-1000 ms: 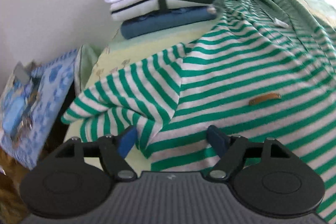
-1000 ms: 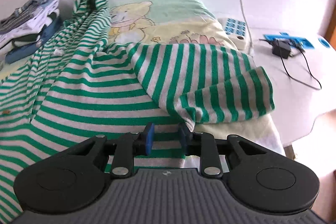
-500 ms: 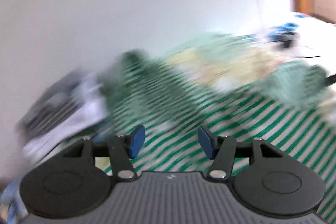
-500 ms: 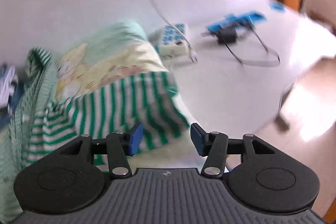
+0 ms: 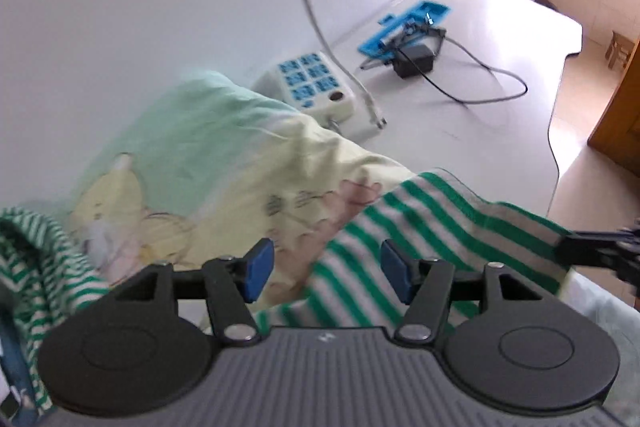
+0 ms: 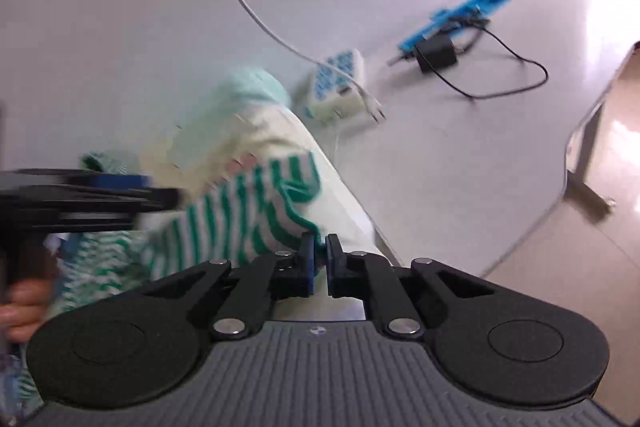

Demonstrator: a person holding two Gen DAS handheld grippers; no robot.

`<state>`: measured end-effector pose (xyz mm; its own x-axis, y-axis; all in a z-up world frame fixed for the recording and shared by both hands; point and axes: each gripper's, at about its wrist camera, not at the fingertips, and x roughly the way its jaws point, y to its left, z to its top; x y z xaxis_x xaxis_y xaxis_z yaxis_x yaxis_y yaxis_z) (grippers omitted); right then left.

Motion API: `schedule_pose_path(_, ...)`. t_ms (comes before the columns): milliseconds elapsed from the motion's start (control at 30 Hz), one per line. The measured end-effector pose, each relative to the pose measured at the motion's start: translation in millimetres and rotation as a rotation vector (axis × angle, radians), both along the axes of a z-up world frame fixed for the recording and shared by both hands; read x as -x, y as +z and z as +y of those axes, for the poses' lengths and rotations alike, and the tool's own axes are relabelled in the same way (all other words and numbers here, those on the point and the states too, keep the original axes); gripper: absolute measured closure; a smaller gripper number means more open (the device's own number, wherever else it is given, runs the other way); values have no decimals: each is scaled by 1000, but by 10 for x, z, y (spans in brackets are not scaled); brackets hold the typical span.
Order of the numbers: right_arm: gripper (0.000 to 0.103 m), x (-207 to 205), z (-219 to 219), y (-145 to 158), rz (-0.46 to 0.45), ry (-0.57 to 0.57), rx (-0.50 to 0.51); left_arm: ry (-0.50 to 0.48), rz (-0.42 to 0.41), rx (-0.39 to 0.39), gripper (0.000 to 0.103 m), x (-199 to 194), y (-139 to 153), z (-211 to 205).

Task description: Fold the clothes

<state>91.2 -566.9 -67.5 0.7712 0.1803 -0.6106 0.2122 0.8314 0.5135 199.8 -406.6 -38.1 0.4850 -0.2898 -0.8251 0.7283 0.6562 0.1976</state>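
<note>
A green-and-white striped shirt (image 5: pixel 432 223) lies on a pale yellow-green blanket (image 5: pixel 224 171) with a bear print. My left gripper (image 5: pixel 326 273) is open and empty, hovering over the folded sleeve. My right gripper (image 6: pixel 319 261) is shut on the sleeve's cuff edge (image 6: pixel 308 227); it shows as a dark blurred shape at the right edge of the left wrist view (image 5: pixel 600 253). The left gripper shows blurred at the left of the right wrist view (image 6: pixel 80 195). The shirt's hood (image 5: pixel 36 243) lies at the left.
A white power strip (image 5: pixel 312 87) with blue sockets sits past the blanket on the white table (image 5: pixel 500 131). A black adapter (image 5: pixel 414 61) with a looping cable and blue plastic parts (image 5: pixel 408 25) lie further right. The table edge and floor are at the right.
Both grippers swung right, toward the sleeve. The right gripper opened, then shut on the sleeve's cuff edge. The left gripper stayed open. The clothes stack is out of view.
</note>
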Motion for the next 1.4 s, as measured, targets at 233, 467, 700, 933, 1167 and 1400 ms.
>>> schedule_pose_path(233,97,103,-1,-39,54,75,53,-21,25,-17,28,-42,-232,-187)
schedule_pose_path(467,89,90,-10,0,61,98,103,-5,-24,35,30,15,-179,-54)
schedule_pose_path(700,67,-112,290,175,-24,202,169,152,-77,119,26,140,44,953)
schedule_pose_path(933,66,-866,893,734,-17,388,53,330,-77,72,40,104,-114,2001)
schedule_pose_path(1167,64,-2142,1966,1255,62,696,228,392,-71,42,36,56,-269,2586)
schedule_pose_path(1400,58,-2901,3020,1267,-147,809,631,352,-142,93,36,200,-369,2653)
